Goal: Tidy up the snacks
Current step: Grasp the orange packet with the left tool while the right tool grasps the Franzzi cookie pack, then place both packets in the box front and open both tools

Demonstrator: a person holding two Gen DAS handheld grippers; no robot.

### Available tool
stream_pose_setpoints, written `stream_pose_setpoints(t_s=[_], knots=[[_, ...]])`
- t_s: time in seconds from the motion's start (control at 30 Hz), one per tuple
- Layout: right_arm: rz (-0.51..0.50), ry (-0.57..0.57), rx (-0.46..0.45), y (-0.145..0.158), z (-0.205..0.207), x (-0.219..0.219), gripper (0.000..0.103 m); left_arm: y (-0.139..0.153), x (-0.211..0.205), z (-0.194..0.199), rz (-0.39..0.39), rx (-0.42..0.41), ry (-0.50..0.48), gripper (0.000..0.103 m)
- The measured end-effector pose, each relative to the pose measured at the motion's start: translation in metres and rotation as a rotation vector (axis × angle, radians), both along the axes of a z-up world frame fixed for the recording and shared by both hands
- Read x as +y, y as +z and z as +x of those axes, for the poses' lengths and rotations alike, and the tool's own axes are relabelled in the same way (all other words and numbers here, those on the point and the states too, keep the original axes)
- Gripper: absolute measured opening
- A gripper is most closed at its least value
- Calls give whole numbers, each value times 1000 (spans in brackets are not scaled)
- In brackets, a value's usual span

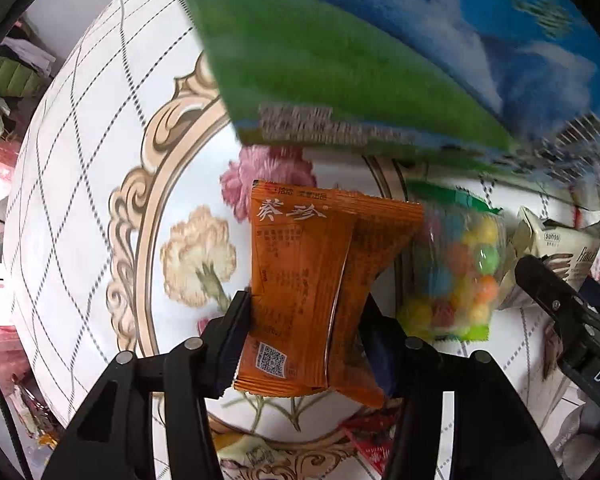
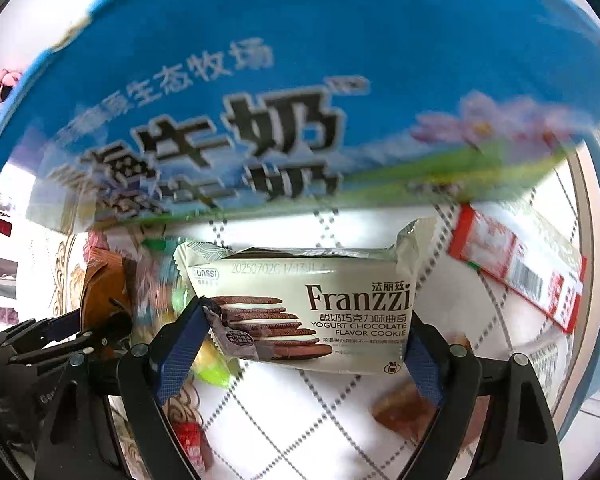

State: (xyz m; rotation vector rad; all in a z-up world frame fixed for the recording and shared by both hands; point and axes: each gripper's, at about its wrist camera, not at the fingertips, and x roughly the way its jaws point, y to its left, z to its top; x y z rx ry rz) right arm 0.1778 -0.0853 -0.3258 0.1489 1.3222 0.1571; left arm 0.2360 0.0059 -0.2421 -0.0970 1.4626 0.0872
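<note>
My left gripper (image 1: 306, 316) is shut on an orange snack packet (image 1: 312, 280) and holds it above the flowered tablecloth. My right gripper (image 2: 306, 332) is shut on a cream Franzzi cookie packet (image 2: 320, 308), also seen at the right of the left wrist view (image 1: 560, 256). A clear bag of coloured candy balls (image 1: 456, 276) hangs or lies between the two packets. A large blue and green milk carton box (image 1: 340, 60) fills the top of both views (image 2: 260, 100), just beyond the packets.
A red and white snack bar (image 2: 520, 268) lies on the tablecloth (image 1: 80, 160) at the right. A brown wrapped sweet (image 2: 404, 412) and a red wrapper (image 1: 372, 440) lie below the grippers. The table edge drops off at the left.
</note>
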Motion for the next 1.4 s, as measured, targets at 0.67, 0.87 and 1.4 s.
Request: stream_pose_setpoints(t_s=[0.67,0.87,1.4], knots=[[165,19,-52,88,-68,-31,91,113,-4,-65,-171,-167,5,48],[198,14,-133,139,-55,-43,91,169,-21,-41,-225,-289,-18,48],[122,14,-195,179,94,-68,91,166,-35,122,-135,-261,-46,48]])
